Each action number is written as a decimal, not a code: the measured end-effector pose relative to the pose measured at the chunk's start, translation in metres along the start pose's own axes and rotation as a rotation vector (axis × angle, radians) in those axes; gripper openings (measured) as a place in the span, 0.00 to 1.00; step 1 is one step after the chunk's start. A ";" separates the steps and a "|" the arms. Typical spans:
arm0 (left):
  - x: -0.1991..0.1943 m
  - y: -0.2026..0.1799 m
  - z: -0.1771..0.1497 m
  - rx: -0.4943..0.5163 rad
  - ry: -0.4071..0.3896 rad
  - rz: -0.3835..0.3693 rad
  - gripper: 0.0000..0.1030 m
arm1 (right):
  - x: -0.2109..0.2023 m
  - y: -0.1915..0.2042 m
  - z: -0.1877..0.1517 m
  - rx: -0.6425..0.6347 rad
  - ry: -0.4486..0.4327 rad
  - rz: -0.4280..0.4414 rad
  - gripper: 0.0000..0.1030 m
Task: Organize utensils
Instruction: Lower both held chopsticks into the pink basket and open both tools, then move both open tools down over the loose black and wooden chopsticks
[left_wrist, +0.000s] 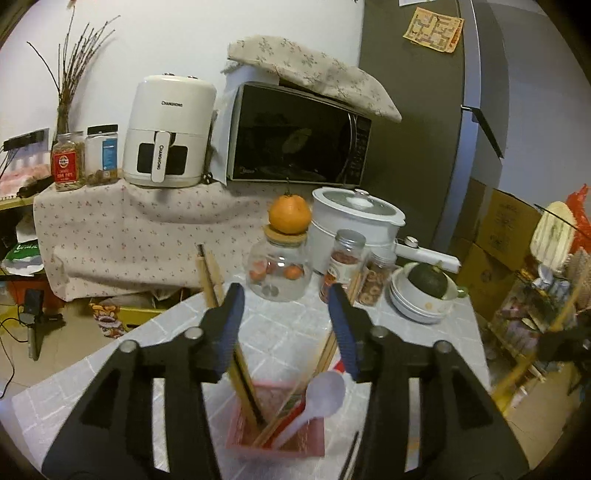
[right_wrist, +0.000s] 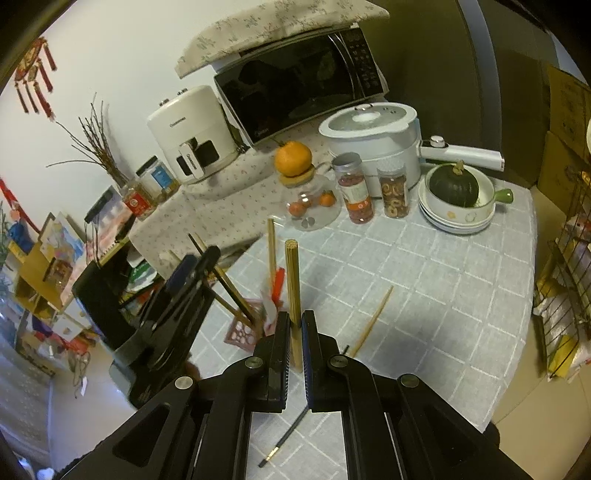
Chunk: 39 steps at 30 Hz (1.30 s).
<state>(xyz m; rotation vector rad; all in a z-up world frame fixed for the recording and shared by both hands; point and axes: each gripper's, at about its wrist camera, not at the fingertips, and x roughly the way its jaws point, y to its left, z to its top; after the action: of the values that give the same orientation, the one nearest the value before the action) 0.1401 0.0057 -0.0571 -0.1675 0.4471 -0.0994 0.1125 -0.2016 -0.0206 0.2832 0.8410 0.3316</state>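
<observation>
Partly done. Pink holder (left_wrist: 275, 448) on the table edge already has several chopsticks (left_wrist: 243, 384) and a white plastic spoon (left_wrist: 321, 398). Left gripper (left_wrist: 286, 325) sits above it, jaws apart, nothing pinched. Right gripper (right_wrist: 294, 332) is clamped on an upright bamboo chopstick (right_wrist: 293, 280). Left to do, I'd say: that one, the loose wooden chopstick (right_wrist: 373, 319) and the dark chopstick (right_wrist: 284, 439) on the tablecloth (right_wrist: 424, 295).

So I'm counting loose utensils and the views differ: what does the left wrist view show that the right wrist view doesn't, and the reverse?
Only the left wrist view: the white plastic spoon standing in the pink slotted holder, below the open left gripper.

Only the right wrist view: the right gripper shut on a light bamboo chopstick, and another bamboo chopstick lying loose on the grey checked tablecloth.

Both: holder, dark chopstick on the cloth.
</observation>
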 end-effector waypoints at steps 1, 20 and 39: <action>-0.003 0.002 0.002 -0.003 0.023 -0.008 0.50 | -0.001 0.003 0.002 -0.002 -0.007 0.006 0.06; -0.027 0.075 -0.016 -0.071 0.386 0.065 0.56 | 0.043 0.062 0.022 -0.083 -0.022 0.022 0.06; -0.015 0.084 -0.030 -0.100 0.521 0.049 0.66 | 0.094 0.061 0.011 -0.101 0.102 -0.018 0.21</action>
<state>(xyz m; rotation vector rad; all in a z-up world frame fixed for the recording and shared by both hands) 0.1180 0.0856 -0.0926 -0.2296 0.9763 -0.0718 0.1686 -0.1101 -0.0546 0.1655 0.9231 0.3727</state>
